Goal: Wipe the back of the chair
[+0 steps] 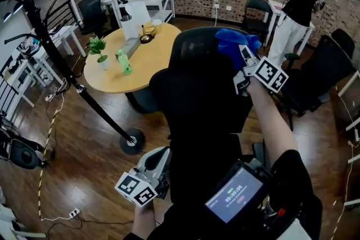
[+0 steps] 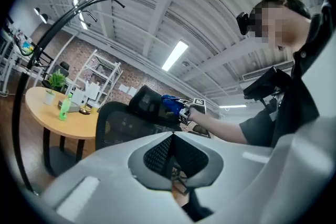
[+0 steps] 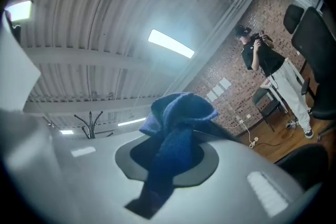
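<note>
A black mesh office chair [image 1: 202,87] stands right in front of me, its back toward me. My right gripper [image 1: 246,60] is shut on a bunched blue cloth [image 1: 235,42], which it holds against the right side of the chair's top edge. In the right gripper view the blue cloth [image 3: 176,131] hangs out from between the shut jaws of that gripper [image 3: 168,160]. My left gripper [image 1: 160,159] hangs low by the chair's left side, jaws together and nothing in them. The left gripper view looks past the left gripper [image 2: 173,162] up at the chair [image 2: 121,126] and the cloth [image 2: 170,102].
A round wooden table [image 1: 126,73] with a plant, a green bottle and small items stands behind the chair on the left. A black coat rack [image 1: 73,81] leans across the left, its base [image 1: 132,141] near the chair. A person [image 1: 295,3] and other black chairs [image 1: 320,73] are at the right.
</note>
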`<action>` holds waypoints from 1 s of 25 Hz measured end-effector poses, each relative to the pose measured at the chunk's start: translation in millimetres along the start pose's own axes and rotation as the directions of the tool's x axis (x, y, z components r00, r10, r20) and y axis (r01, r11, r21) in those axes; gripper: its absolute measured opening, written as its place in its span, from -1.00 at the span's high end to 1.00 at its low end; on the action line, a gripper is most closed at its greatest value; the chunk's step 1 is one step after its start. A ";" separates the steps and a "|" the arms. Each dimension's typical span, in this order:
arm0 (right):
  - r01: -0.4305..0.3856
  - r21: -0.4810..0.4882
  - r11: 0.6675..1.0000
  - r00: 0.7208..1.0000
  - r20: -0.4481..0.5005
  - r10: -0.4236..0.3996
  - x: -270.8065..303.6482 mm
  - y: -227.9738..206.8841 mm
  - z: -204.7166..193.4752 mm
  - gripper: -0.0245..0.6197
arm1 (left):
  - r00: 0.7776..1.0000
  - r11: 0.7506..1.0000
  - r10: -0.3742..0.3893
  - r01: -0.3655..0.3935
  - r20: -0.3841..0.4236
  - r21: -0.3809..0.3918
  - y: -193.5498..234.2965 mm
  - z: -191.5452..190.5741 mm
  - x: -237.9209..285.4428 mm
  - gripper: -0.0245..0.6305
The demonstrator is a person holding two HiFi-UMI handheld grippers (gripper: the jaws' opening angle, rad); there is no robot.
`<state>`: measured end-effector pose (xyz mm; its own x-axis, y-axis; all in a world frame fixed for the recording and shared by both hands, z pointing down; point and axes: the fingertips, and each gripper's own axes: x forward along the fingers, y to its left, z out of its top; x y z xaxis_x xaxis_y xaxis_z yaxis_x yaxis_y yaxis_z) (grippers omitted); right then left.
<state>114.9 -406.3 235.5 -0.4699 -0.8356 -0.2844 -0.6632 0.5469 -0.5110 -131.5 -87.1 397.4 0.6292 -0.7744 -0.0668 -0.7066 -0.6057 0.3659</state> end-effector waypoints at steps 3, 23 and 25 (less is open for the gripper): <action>0.021 -0.068 0.997 1.000 0.005 -0.021 -23.9 -10.1 15.3 0.75 | 0.998 0.998 -0.067 0.067 -0.015 -0.006 -8.8 -6.2 21.4 0.91; 0.281 -0.363 0.888 0.958 0.158 -0.239 -131.0 -36.7 70.6 0.75 | 0.965 0.967 -0.254 0.251 -0.063 -0.046 -38.1 -22.9 60.4 0.91; 0.219 -0.378 0.900 0.976 0.078 -0.204 -108.9 -27.1 38.1 0.75 | 0.972 0.973 -0.227 0.225 -0.060 -0.046 -32.2 -21.7 51.7 0.91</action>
<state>206.3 -332.1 249.5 -0.2777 -0.9312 -0.2363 -0.9194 0.3289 -0.2156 -69.3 -103.6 402.2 0.7916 -0.6040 -0.0924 -0.5314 -0.7552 0.3838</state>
